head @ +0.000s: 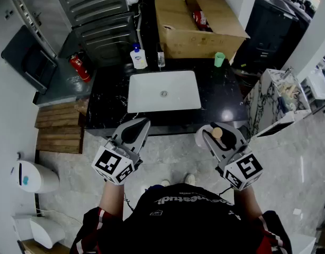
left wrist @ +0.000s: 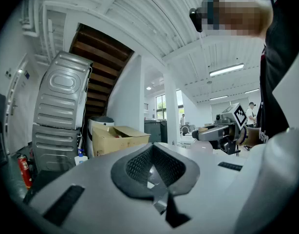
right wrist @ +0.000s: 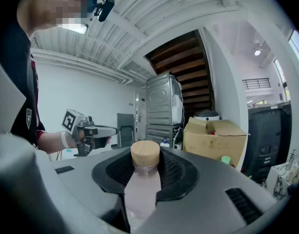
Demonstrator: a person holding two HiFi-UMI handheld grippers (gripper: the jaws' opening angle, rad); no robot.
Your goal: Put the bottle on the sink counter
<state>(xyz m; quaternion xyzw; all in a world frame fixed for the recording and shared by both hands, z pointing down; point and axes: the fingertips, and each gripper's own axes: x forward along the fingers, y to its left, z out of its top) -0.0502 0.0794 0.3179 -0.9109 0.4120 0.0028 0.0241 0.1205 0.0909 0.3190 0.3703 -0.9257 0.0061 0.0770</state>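
A pale pink bottle [right wrist: 141, 189] with a round wooden cap [right wrist: 145, 153] stands upright between the black pads of my right gripper [right wrist: 144, 165], which is shut on it. In the head view the bottle's cap [head: 217, 133] shows in the right gripper [head: 215, 136], held just before the front edge of the black sink counter [head: 220, 94]. My left gripper [head: 132, 133] hovers at the same height to the left, its jaws closed together with nothing in them. Each gripper sees the other: the right gripper [left wrist: 215, 131] and the left gripper [right wrist: 93, 130].
A white basin [head: 163, 91] sits in the middle of the counter. At its back stand a soap bottle [head: 137, 57], a tap [head: 161, 60] and a green cup [head: 219, 59]. Behind is a cardboard box [head: 197, 25]; a marble cabinet [head: 271, 102] is at the right, a wooden pallet [head: 59, 128] at the left.
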